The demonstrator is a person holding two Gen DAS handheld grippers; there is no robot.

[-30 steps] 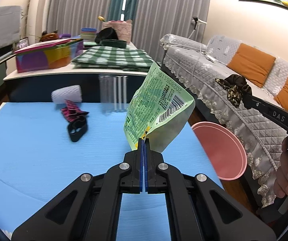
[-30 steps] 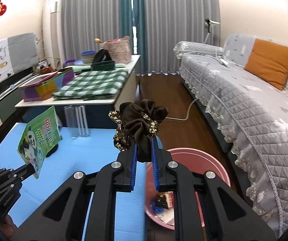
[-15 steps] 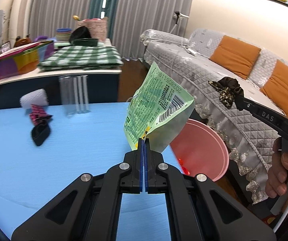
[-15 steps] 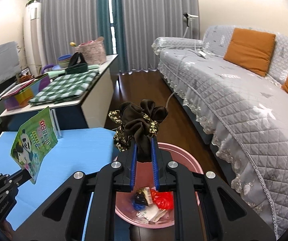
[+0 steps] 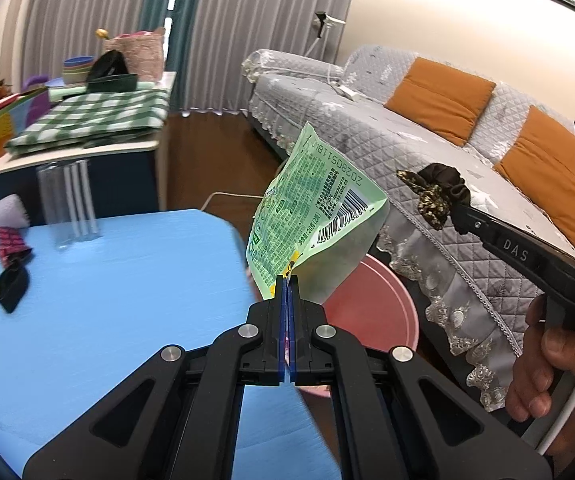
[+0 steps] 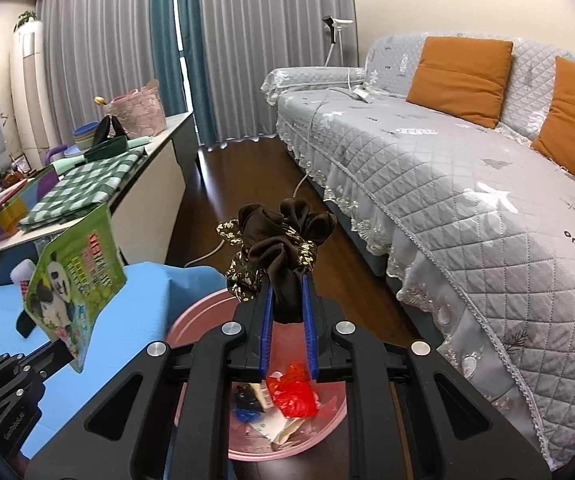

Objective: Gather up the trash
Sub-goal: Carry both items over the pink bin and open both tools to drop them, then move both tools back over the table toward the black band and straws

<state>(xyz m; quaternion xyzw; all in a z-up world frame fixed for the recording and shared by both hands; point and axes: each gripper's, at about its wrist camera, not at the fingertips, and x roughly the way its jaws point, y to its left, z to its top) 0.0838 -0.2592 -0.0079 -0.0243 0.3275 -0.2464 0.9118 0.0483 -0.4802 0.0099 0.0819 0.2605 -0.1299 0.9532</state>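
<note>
Left hand-held gripper (image 5: 287,280) is clenched on the bottom corner of the green snack wrapper (image 5: 311,216), presumably pinched there so the flat pouch hangs free for dropping; its long axis stands nearly upright, top tilted right, over the counter (image 5: 107,280) edge beside the pink bin (image 5: 371,304). Right hand-held gripper (image 6: 287,280) grasps the dark scrunchie (image 6: 279,240), bunched upward above the bin, which already holds trash. Farther back on the counter lie a black item (image 5: 11,288) and a white roll (image 5: 5,212).
</note>
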